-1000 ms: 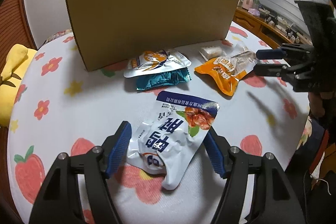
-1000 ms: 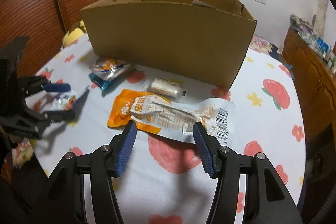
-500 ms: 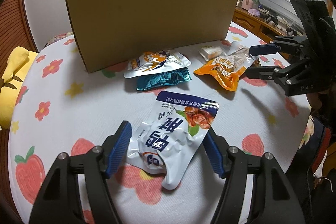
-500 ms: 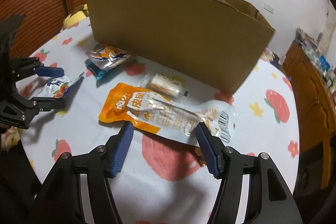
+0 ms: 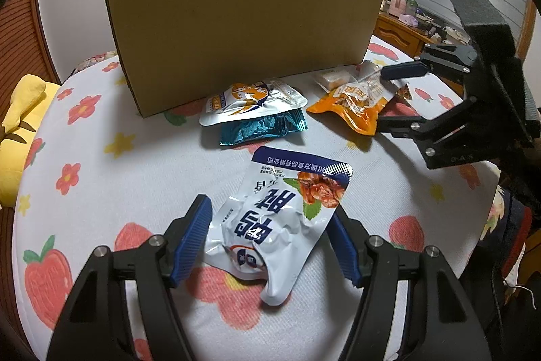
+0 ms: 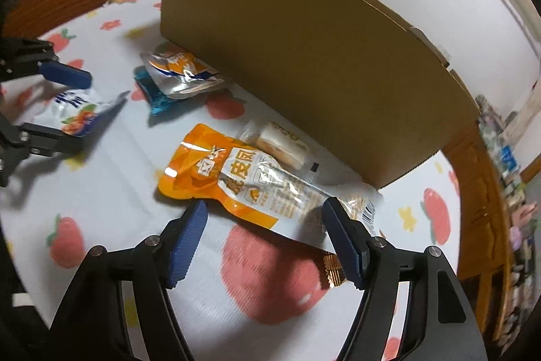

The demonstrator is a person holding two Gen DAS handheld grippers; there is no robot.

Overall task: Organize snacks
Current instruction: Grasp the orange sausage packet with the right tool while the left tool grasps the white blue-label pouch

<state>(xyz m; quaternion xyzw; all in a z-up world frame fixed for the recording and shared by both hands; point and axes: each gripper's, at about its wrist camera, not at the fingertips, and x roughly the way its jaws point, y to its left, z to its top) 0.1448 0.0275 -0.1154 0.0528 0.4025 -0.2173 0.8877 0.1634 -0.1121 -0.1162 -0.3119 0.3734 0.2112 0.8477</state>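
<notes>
A tall cardboard box (image 5: pixel 243 32) stands at the back of the table (image 5: pixel 142 164). My left gripper (image 5: pixel 270 235) is open around the near end of a white and blue snack pouch (image 5: pixel 280 219). My right gripper (image 6: pixel 265 237) is open over the near end of an orange and clear snack pouch (image 6: pixel 243 181); it also shows in the left wrist view (image 5: pixel 385 97). A silver and orange pouch (image 5: pixel 250 100) lies on a teal wrapper (image 5: pixel 263 129) by the box. A small cream wrapped snack (image 6: pixel 280 142) lies against the box.
The table has a white cloth with strawberries and flowers. A yellow plush toy (image 5: pixel 20 124) lies at the left edge. A wooden cabinet (image 6: pixel 487 192) with small items stands to the right. A gold wrapper (image 6: pixel 333 269) lies under my right finger.
My right gripper has moved forward and down over the orange pouch, which now lies between its fingers. My left gripper has stayed around the white pouch.
</notes>
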